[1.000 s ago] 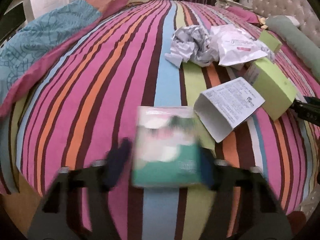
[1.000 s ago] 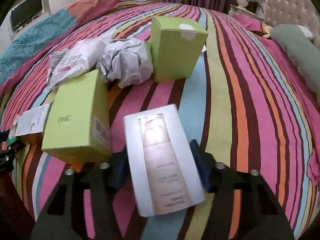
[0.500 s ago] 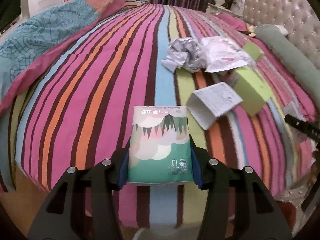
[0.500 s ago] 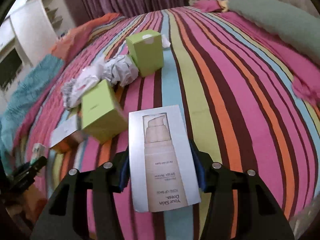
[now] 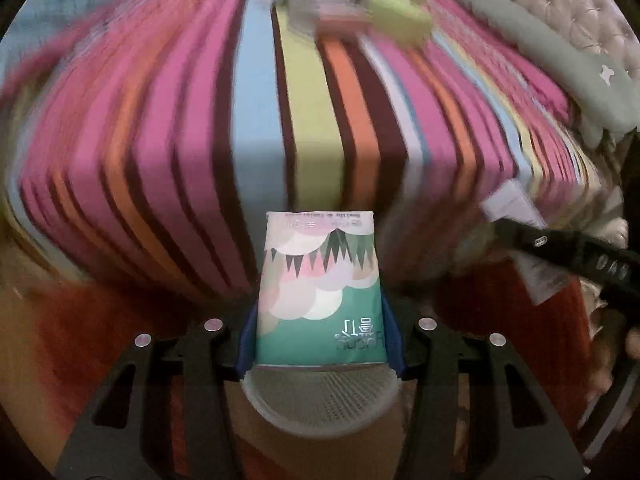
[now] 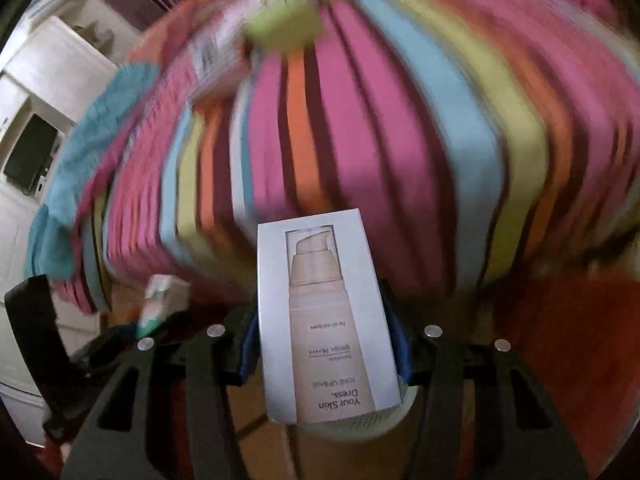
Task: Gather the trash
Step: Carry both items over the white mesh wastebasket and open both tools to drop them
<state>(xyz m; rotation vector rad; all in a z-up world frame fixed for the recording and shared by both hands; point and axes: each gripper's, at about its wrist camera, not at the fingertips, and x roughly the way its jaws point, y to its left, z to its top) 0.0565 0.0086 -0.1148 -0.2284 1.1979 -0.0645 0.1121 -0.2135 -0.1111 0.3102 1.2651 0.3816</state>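
Carrying both pieces of trash clear of the bed [image 5: 308, 92], I judge the step in hand to be the drop into the white mesh bin [image 5: 320, 400] that shows just below each wrist camera. My left tool [image 5: 320, 340] is clamped on the green tissue pack [image 5: 320, 280], its blue pads [image 5: 246, 344] pressed against both sides near the pack's lower end. My right tool [image 6: 326, 348] is clamped the same way on the white cosmetic box [image 6: 326, 320], which stands well forward of the jaws.

To do this well I would bring each tool squarely over the bin rim before letting go, since the box is long and could tip over the edge if its far end hangs outside. I would tilt the tools downward so the items slide off forward, and release one at a time to keep the tools from knocking together; the left tool already sits close by in the right view.

Both views are blurred, so I cannot tell exactly how the bin lies under the items. More litter, including a green box [image 5: 400, 16], remains up on the bedspread.
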